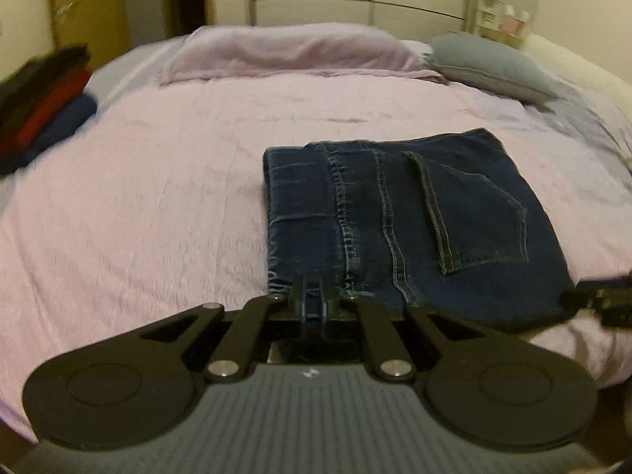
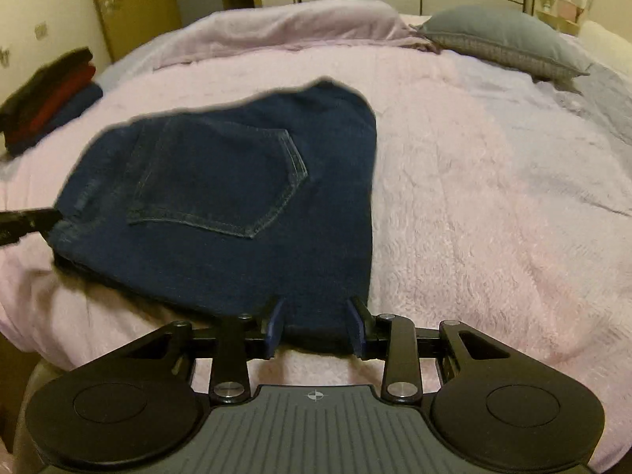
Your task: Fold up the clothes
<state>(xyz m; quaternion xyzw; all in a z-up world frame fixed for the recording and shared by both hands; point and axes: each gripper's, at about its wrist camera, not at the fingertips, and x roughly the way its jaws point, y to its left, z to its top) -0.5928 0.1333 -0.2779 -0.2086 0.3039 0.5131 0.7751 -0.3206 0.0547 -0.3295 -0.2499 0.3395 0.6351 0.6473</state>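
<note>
1. Left wrist view: the folded jeans (image 1: 399,217) lie on the pink bed (image 1: 138,205). The left gripper (image 1: 315,300) has its jaws pinched on the near hem, probably to pin that corner.
2. Right wrist view: the right gripper (image 2: 316,326) has its jaws apart, straddling the jeans' (image 2: 237,197) near edge. A folded clothes stack (image 2: 47,94) waits far left.

The jeans (image 1: 399,221) are dark indigo denim with paler stitching along the seams and pocket, lying on a pale pink fuzzy blanket (image 1: 158,197). Beyond the jeans sit a lilac pillow (image 1: 292,53) and a grey-blue cushion (image 1: 489,65); left of them, a stack of clothes (image 1: 39,110) shows black, red and navy layers.
</note>
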